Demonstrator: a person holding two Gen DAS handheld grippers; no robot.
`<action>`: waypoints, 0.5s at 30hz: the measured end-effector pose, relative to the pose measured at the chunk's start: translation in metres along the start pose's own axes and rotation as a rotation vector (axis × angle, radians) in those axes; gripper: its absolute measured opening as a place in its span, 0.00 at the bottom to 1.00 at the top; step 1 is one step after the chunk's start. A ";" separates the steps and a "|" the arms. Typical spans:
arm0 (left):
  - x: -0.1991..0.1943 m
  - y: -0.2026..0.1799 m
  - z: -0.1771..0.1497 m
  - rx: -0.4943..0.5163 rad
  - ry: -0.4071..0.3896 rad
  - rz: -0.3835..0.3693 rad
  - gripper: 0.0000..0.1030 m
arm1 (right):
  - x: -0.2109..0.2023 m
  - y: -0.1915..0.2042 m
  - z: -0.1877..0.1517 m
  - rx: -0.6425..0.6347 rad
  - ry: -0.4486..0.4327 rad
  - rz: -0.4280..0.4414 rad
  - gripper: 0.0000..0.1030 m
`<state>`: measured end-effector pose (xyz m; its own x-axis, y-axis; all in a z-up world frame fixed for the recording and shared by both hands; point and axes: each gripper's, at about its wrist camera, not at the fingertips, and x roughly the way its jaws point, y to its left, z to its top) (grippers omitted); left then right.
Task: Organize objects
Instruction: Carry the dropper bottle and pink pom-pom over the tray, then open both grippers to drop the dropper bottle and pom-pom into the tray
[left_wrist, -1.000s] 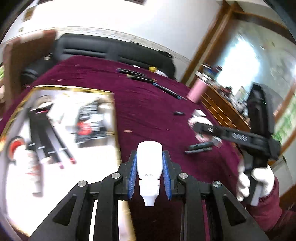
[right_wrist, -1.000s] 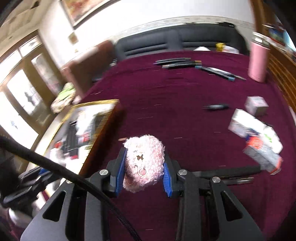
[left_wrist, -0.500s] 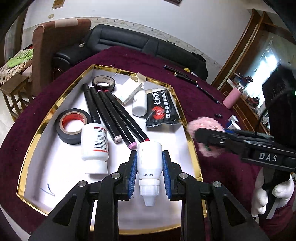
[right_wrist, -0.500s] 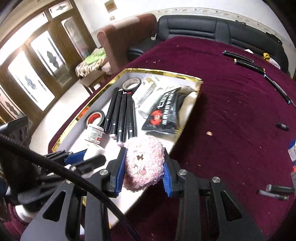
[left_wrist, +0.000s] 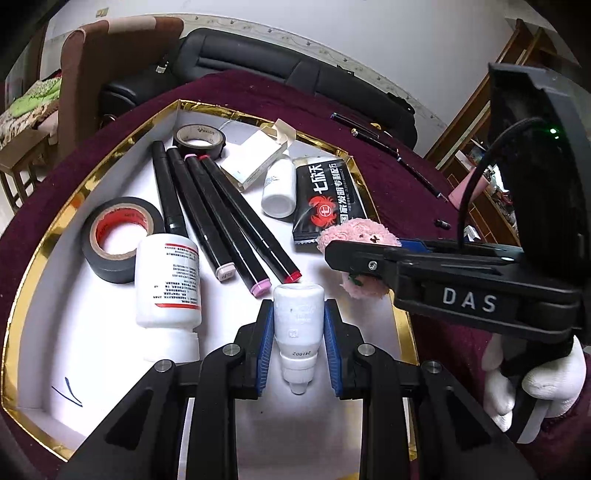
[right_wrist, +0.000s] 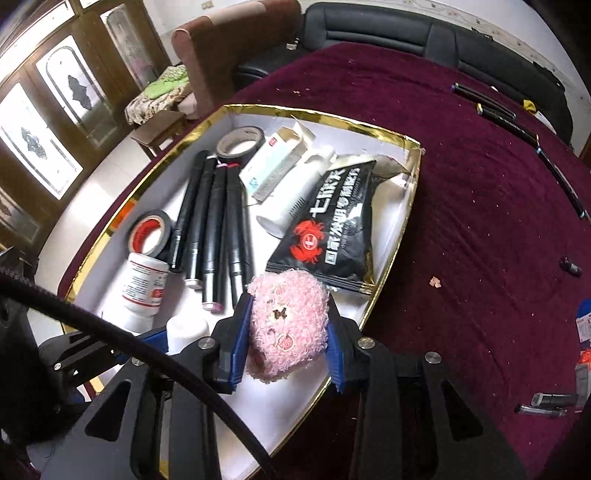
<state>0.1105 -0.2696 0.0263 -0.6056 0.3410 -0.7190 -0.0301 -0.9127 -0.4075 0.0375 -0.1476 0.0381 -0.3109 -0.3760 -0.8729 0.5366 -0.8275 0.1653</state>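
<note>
Where "DAS" marks right gripper (left_wrist: 354, 266), "241002" bottle (left_wrist: 298, 325)

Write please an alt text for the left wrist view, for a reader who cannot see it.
The left gripper holds a small white dropper bottle over a gold-rimmed white tray on a maroon tablecloth. The tray holds four black markers, two tape rolls, white bottles and a black snack packet. At right, the right gripper brings a pink plush toy.
</note>
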 end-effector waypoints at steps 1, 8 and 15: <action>0.000 0.001 0.000 -0.005 0.000 -0.003 0.22 | 0.000 -0.001 0.000 0.007 0.002 -0.001 0.33; -0.008 0.001 0.001 -0.026 -0.017 -0.036 0.38 | -0.004 -0.001 0.002 0.013 -0.001 -0.016 0.35; -0.024 0.005 0.001 -0.061 -0.061 -0.065 0.38 | -0.014 -0.008 0.002 0.054 -0.030 0.004 0.35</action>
<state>0.1240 -0.2823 0.0425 -0.6512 0.3826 -0.6554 -0.0236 -0.8734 -0.4865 0.0361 -0.1365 0.0497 -0.3330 -0.3911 -0.8580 0.4953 -0.8468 0.1938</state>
